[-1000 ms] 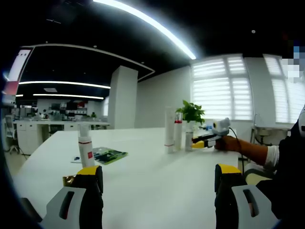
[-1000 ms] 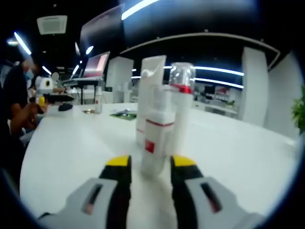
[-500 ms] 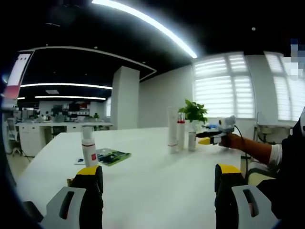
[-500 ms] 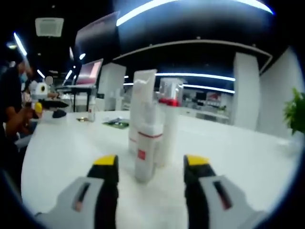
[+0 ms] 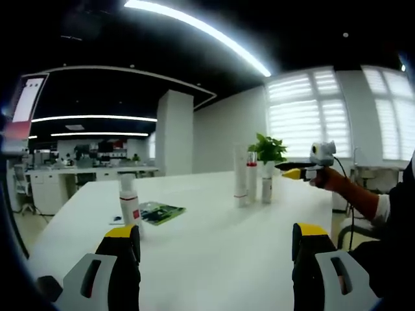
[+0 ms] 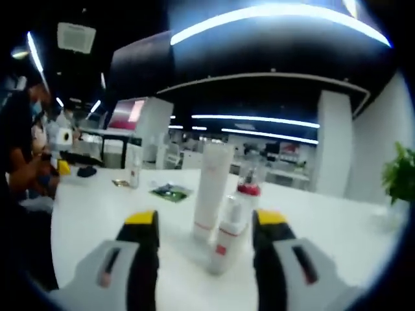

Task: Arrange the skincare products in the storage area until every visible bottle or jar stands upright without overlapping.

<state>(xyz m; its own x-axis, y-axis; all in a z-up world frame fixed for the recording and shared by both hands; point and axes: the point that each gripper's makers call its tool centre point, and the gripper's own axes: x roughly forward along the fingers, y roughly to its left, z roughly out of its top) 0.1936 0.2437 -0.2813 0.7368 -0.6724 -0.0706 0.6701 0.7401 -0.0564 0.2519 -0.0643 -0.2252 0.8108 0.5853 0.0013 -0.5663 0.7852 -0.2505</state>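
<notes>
In the right gripper view, my right gripper (image 6: 206, 223) is open and drawn back from three upright products: a small white bottle with a red label (image 6: 223, 242) nearest, a tall white tube (image 6: 211, 193) behind it, and a red-collared bottle with a clear cap (image 6: 248, 194). In the left gripper view that group, the tube (image 5: 240, 184), the red-collared bottle (image 5: 251, 181) and the small bottle (image 5: 266, 186), stands mid-table, with the right gripper (image 5: 290, 170) raised just to its right. A fourth white bottle with a red label (image 5: 130, 208) stands alone near my open left gripper (image 5: 214, 249).
A green flat packet (image 5: 159, 212) lies beside the lone bottle on the white table (image 5: 214, 220). A potted plant (image 5: 270, 149) stands behind the group. A person's arm (image 5: 353, 197) reaches in from the right. Office desks fill the background.
My right gripper opened, let go of the small white bottle, and drew back and up. The bottle stays upright in front of the tube. The left view has drifted slightly.
</notes>
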